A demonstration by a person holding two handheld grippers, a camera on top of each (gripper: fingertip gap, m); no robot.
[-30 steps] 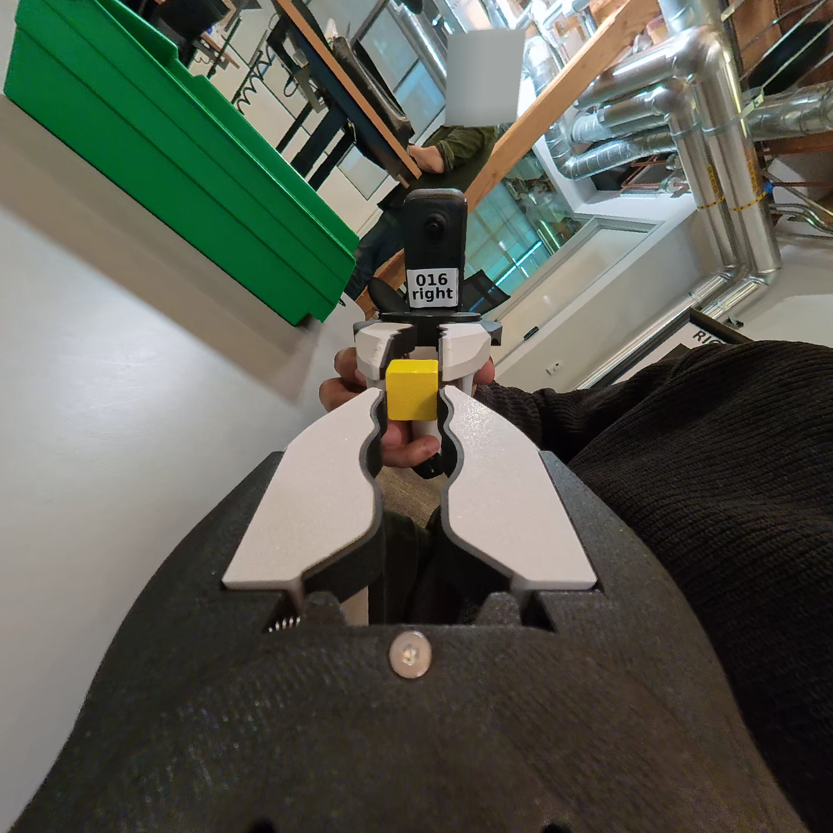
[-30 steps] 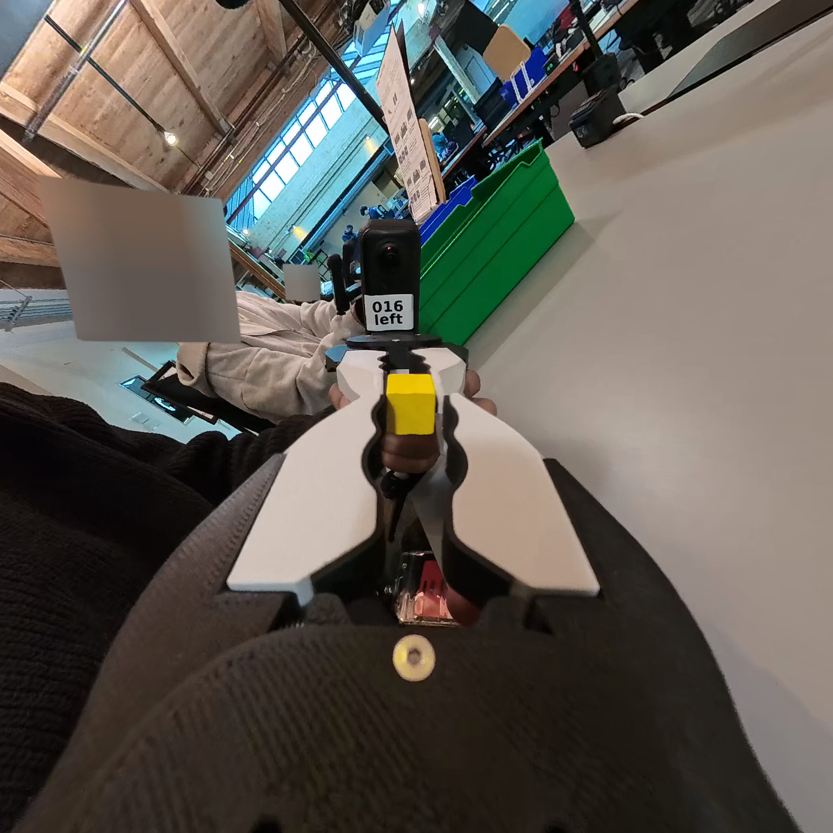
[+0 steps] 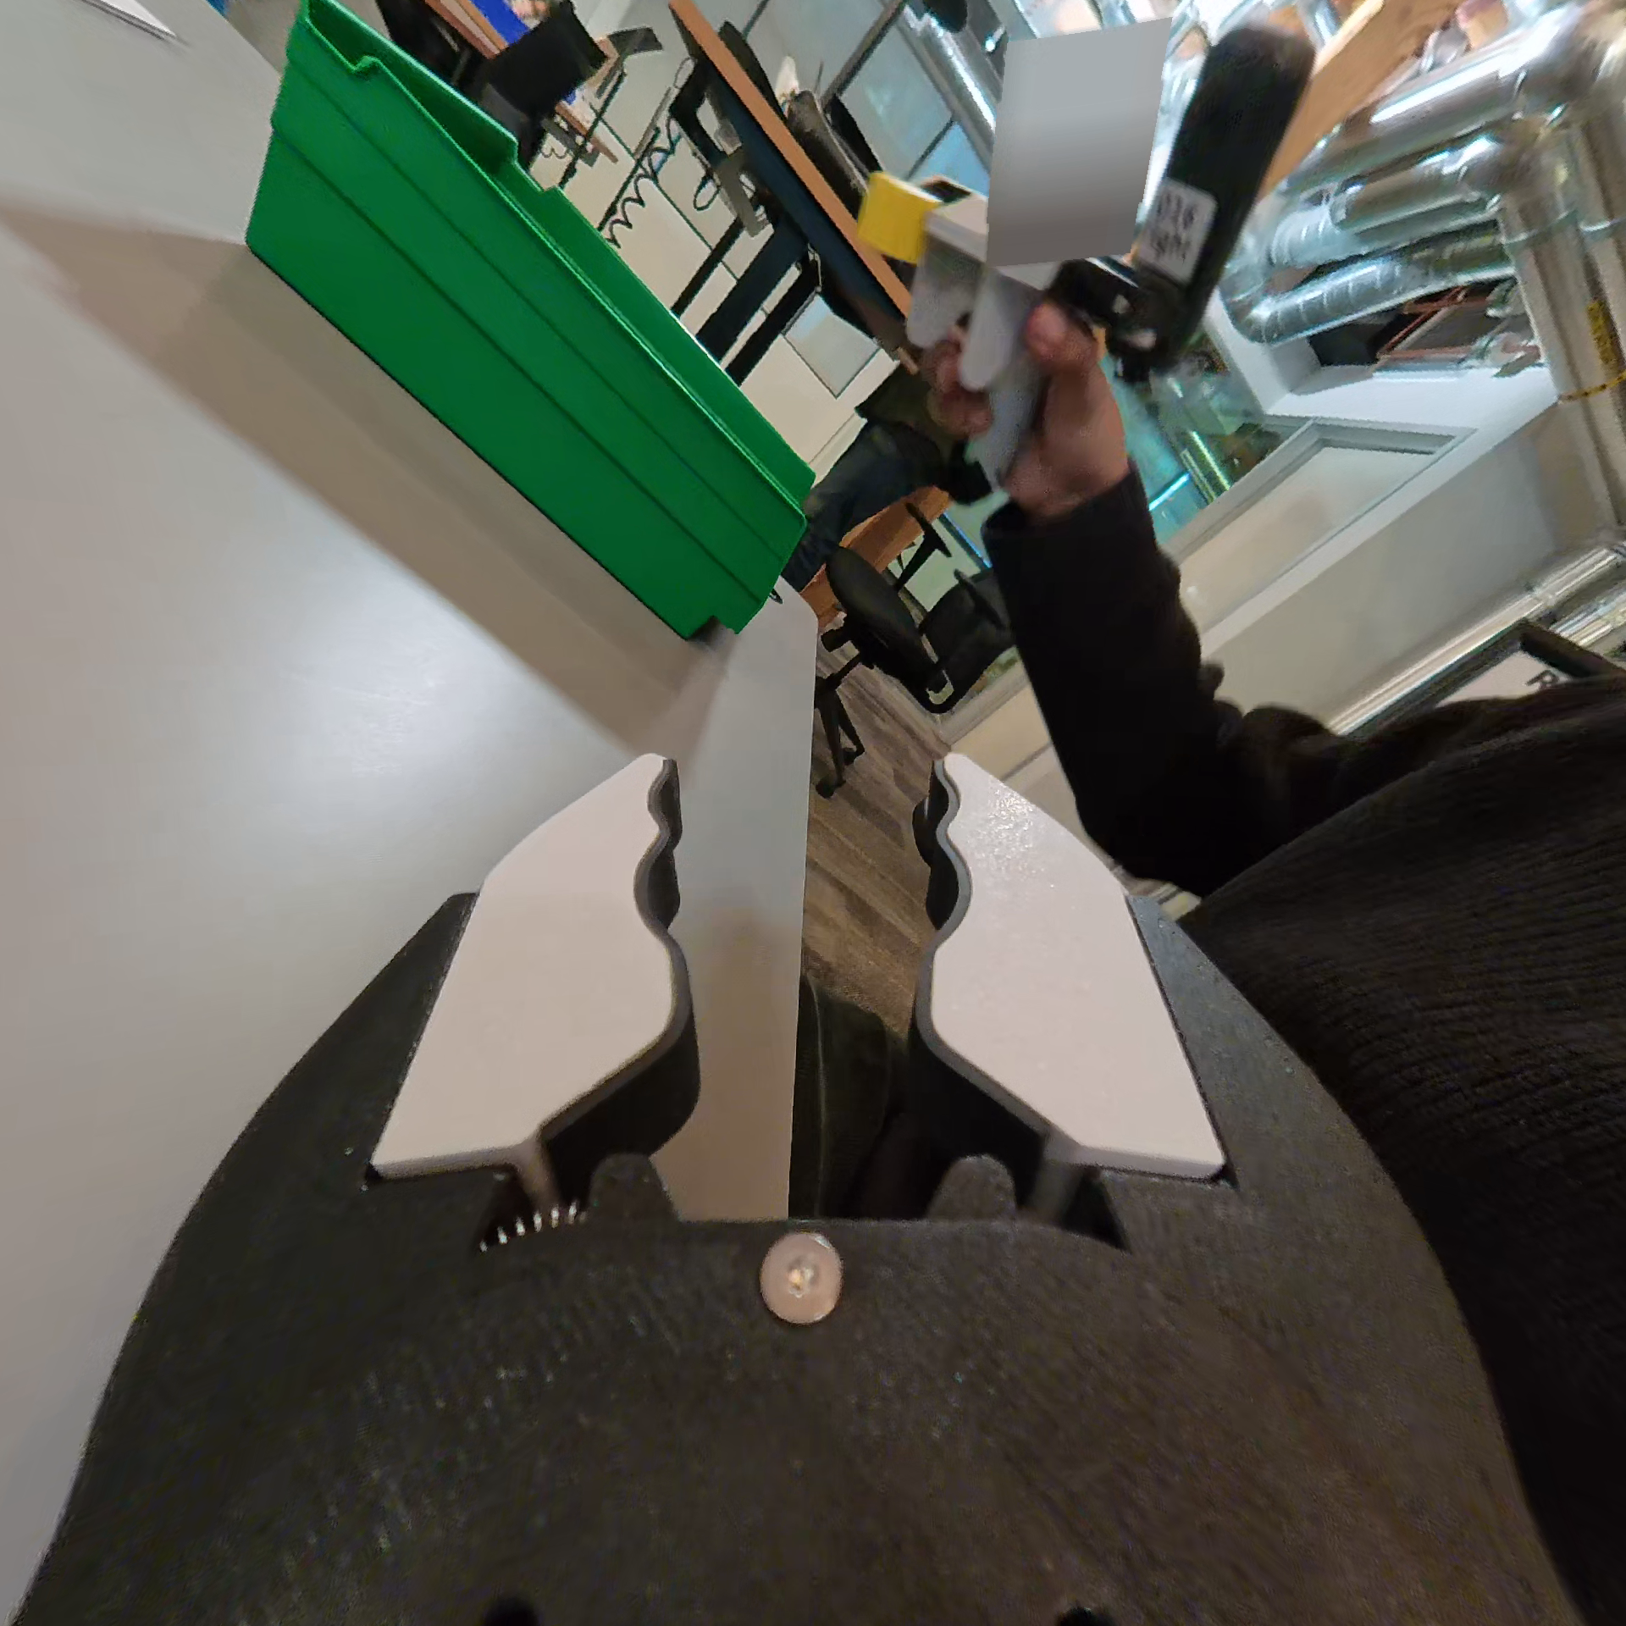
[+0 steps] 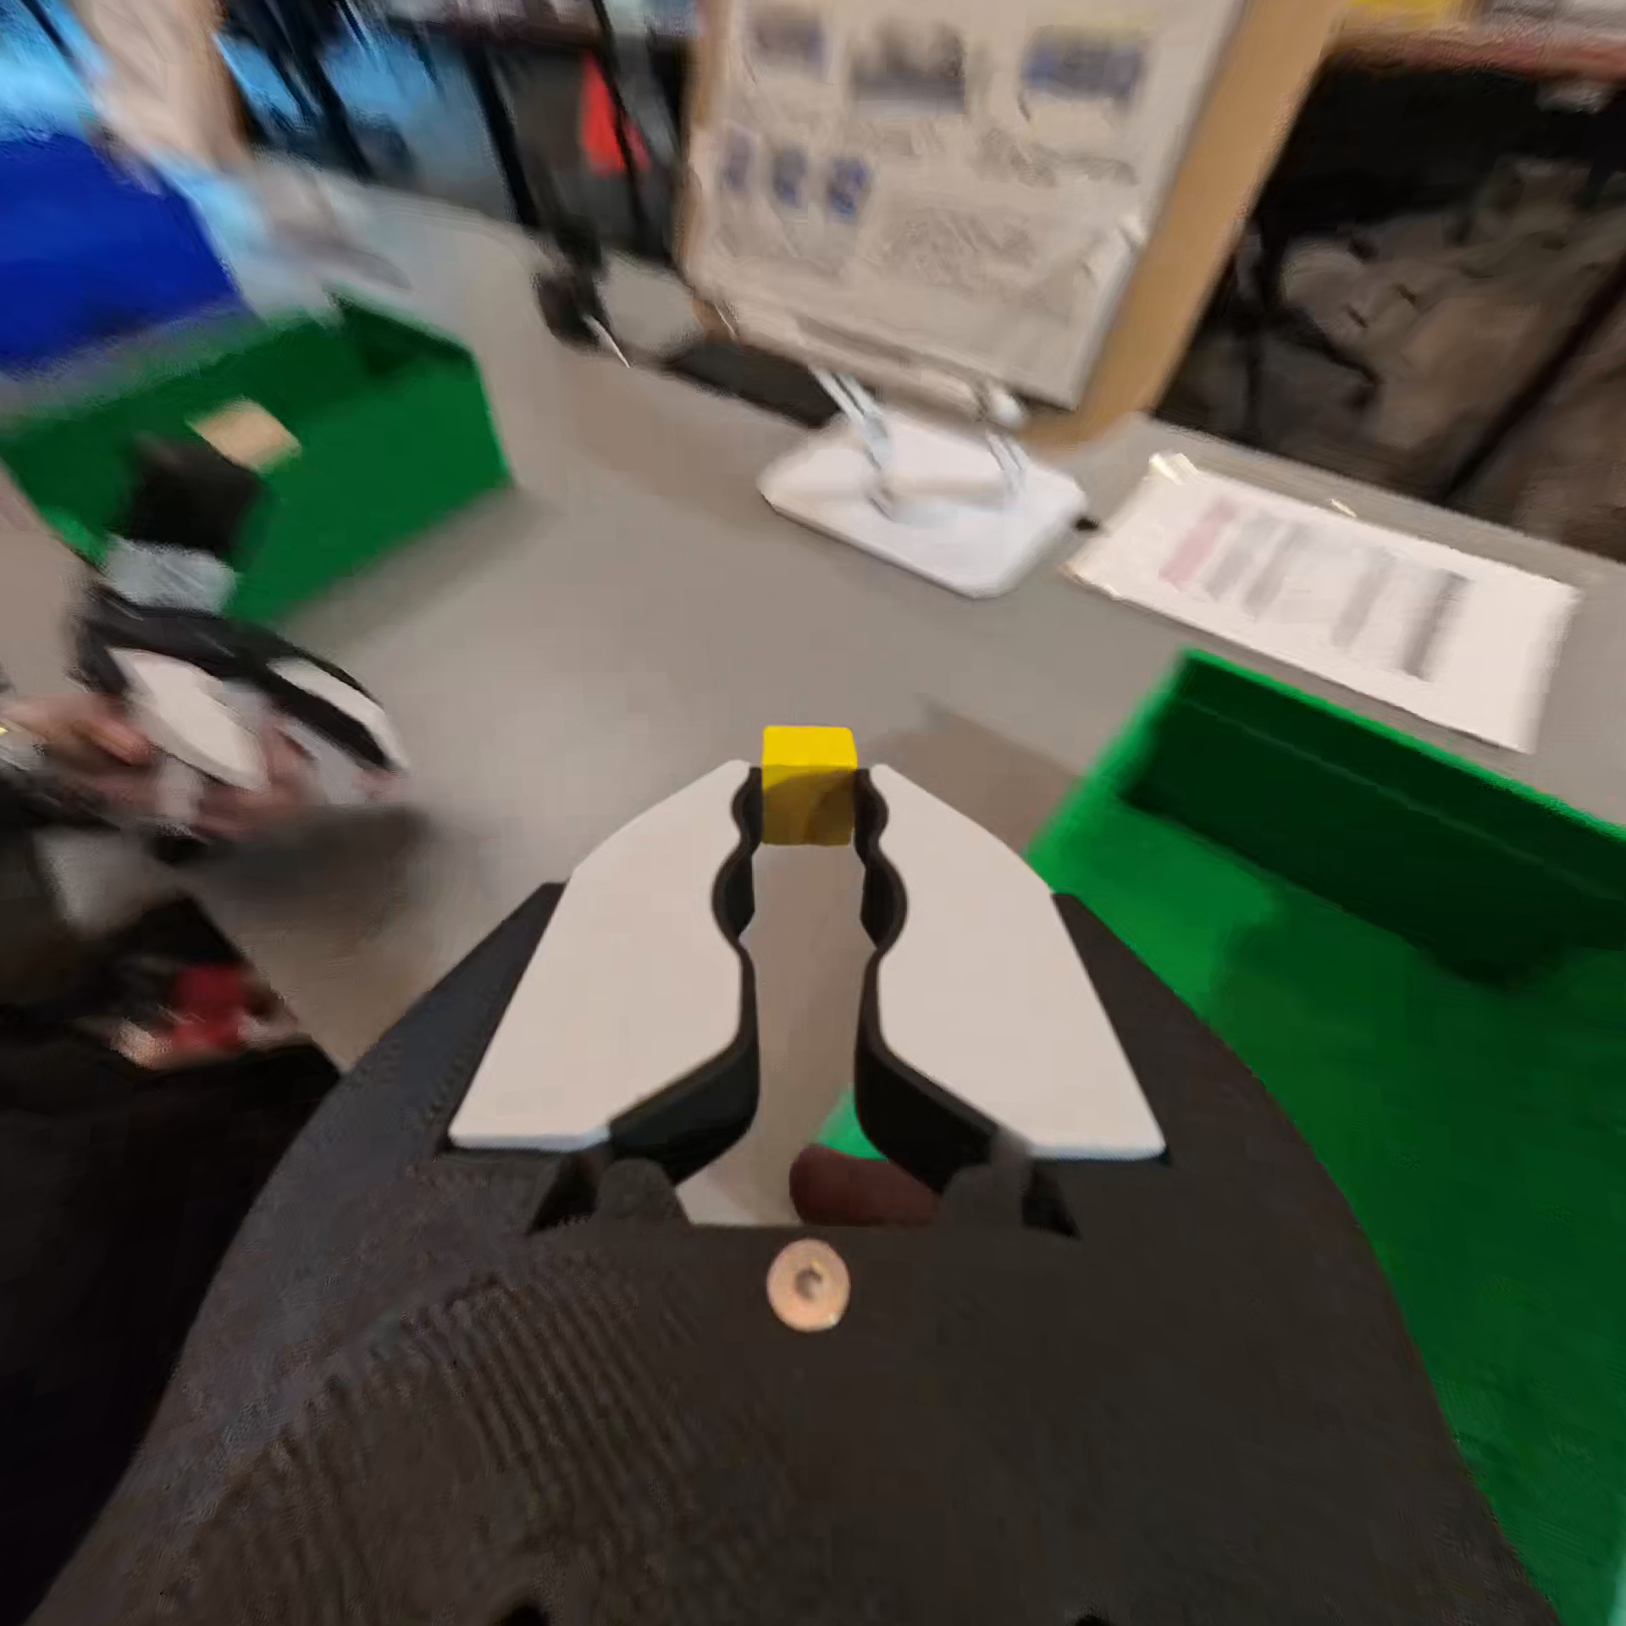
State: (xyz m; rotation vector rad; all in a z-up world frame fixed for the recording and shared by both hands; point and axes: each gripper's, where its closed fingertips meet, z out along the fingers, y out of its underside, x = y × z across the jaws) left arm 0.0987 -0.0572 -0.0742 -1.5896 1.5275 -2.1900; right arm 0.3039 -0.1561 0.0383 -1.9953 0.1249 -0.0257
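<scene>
My right gripper (image 4: 808, 779) is shut on a small yellow cube (image 4: 808, 787) at its fingertips, held above the grey table (image 4: 616, 669). A green bin (image 4: 1364, 968) lies just to its right and below. My left gripper (image 3: 805, 783) is open and empty, over the table edge (image 3: 757, 792). In the left wrist view the right gripper (image 3: 919, 230) is up at the top right, held by a hand, with the cube (image 3: 889, 216) at its tip. The left gripper (image 4: 308, 748) shows blurred at the left of the right wrist view.
A second green bin (image 4: 352, 457) stands at the back left; it also shows in the left wrist view (image 3: 528, 352). A white stand base (image 4: 924, 519) and a printed sheet (image 4: 1320, 607) lie at the back. An office chair (image 3: 889, 633) stands beyond the table edge.
Both grippers were tip to tip on the cube. My left gripper has opened and let go. My right gripper has carried the cube away and turned toward the table.
</scene>
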